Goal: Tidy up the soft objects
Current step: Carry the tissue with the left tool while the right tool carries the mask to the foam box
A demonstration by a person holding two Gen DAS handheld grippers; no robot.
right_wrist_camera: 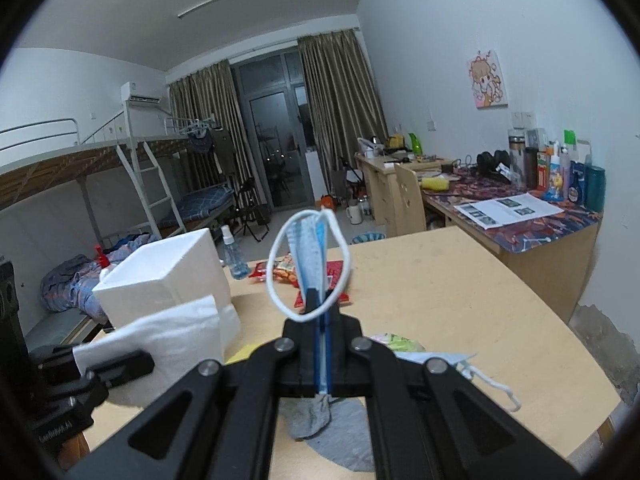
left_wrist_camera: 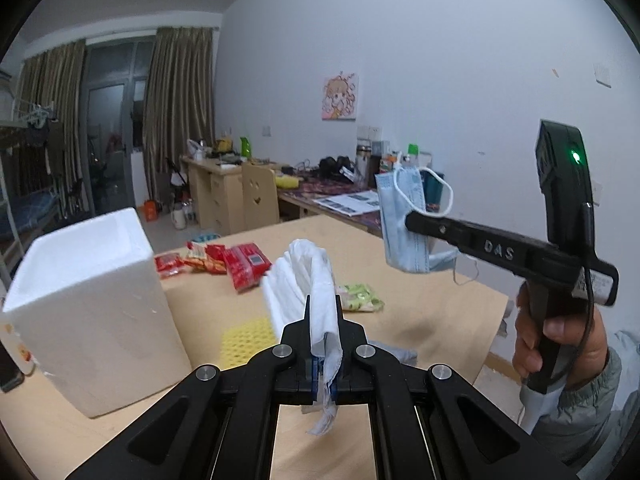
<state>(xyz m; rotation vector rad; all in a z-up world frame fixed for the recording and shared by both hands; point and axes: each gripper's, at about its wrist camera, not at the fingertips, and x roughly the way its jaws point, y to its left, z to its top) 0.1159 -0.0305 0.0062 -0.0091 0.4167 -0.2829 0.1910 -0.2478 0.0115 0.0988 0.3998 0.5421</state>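
Left gripper (left_wrist_camera: 324, 320) clamped fully on folded white tissue (left_wrist_camera: 304, 280), limp, drooping both sides of jaws; light, tears easily, best pinched mid-fold. Right gripper (right_wrist_camera: 322, 308) shut on blue face mask (right_wrist_camera: 312, 256), floppy, ear loop dangling. Both held above wooden table (left_wrist_camera: 420, 308). Foam box (left_wrist_camera: 88, 300) beyond, left; likely destination.

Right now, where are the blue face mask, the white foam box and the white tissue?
blue face mask (left_wrist_camera: 400, 216): left wrist view, pleated front.
white foam box (left_wrist_camera: 92, 304): left wrist view, front wall.
white tissue (left_wrist_camera: 322, 300): left wrist view, fold above the fingers.
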